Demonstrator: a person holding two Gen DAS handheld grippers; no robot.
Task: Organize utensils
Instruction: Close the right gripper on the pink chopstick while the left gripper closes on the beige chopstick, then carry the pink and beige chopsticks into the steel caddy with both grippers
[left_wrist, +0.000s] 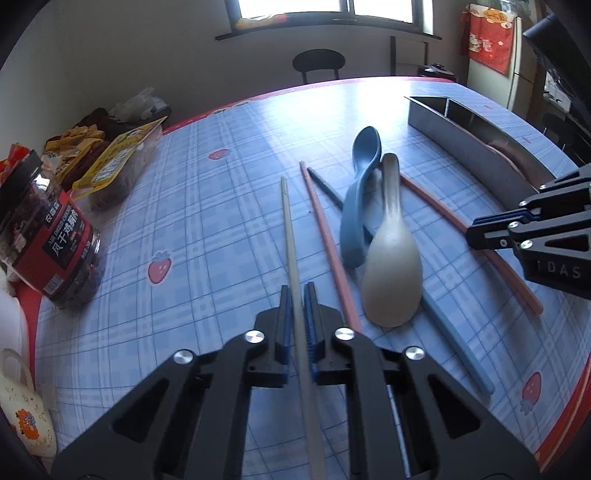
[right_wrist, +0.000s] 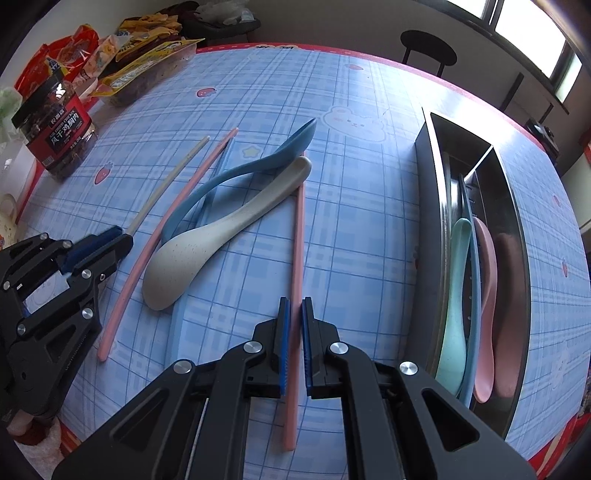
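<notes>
At my left, my left gripper (left_wrist: 296, 295) is clamped on a thin beige plastic chopstick (left_wrist: 289, 229), gripped near its close end so the rest runs straight ahead of the fingers for carrying. Just right of those fingers lie a long pink chopstick (left_wrist: 325, 236), a speckled beige plastic spoon (left_wrist: 389, 273) and a curved blue plastic spoon (left_wrist: 360, 192), the spoons crossed over a blue chopstick (left_wrist: 458, 350). My right gripper (right_wrist: 295, 310) is closed on a second pink chopstick (right_wrist: 297, 258), pinched partway along its length, seemingly ready to lift. Beyond its right finger stands the open steel utensil tray (right_wrist: 424, 192), already holding mint, blue and pink pieces. All rests on a blue plaid tablecloth (right_wrist: 369, 229) with strawberry prints, edged red; snack packets, a dark chair and bright windows frame the room.
</notes>
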